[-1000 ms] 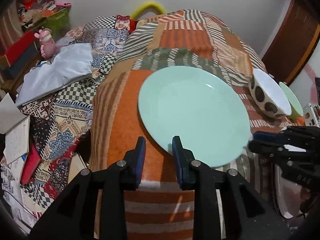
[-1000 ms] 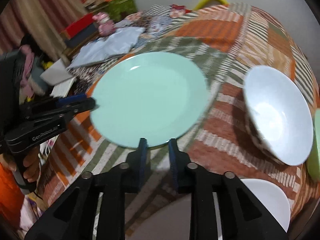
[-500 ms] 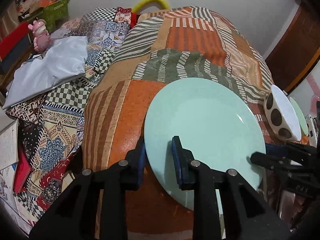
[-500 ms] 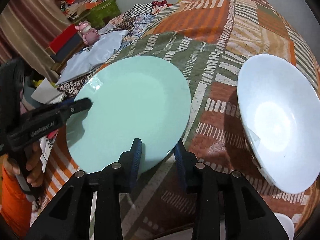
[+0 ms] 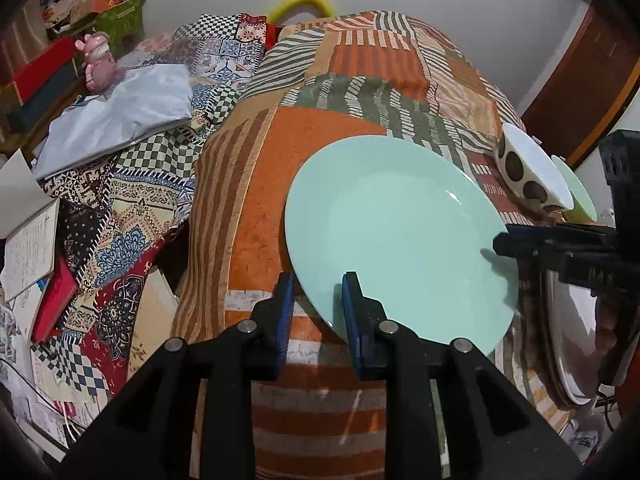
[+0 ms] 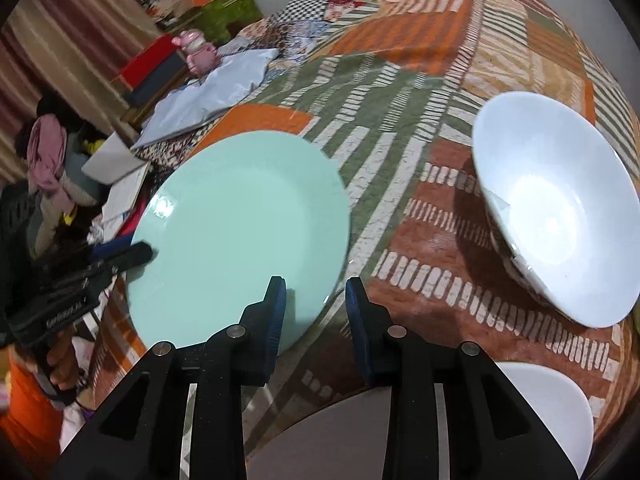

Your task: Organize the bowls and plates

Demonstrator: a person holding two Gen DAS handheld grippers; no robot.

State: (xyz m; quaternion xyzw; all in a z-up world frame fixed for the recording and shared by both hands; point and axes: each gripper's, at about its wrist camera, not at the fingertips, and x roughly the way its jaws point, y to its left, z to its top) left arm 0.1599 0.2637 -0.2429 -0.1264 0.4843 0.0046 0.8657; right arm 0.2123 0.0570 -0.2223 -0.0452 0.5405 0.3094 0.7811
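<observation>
Barely begun: both grippers, left gripper (image 5: 316, 308) and right gripper (image 6: 316, 304), straddle the mint plate (image 5: 396, 236) rim, jaws parted; spotted bowl (image 5: 528, 176) at two o'clock unsorted.

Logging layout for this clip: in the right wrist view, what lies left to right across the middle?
Left claw → mint-green plate → patchwork cloth → white bowl.
</observation>
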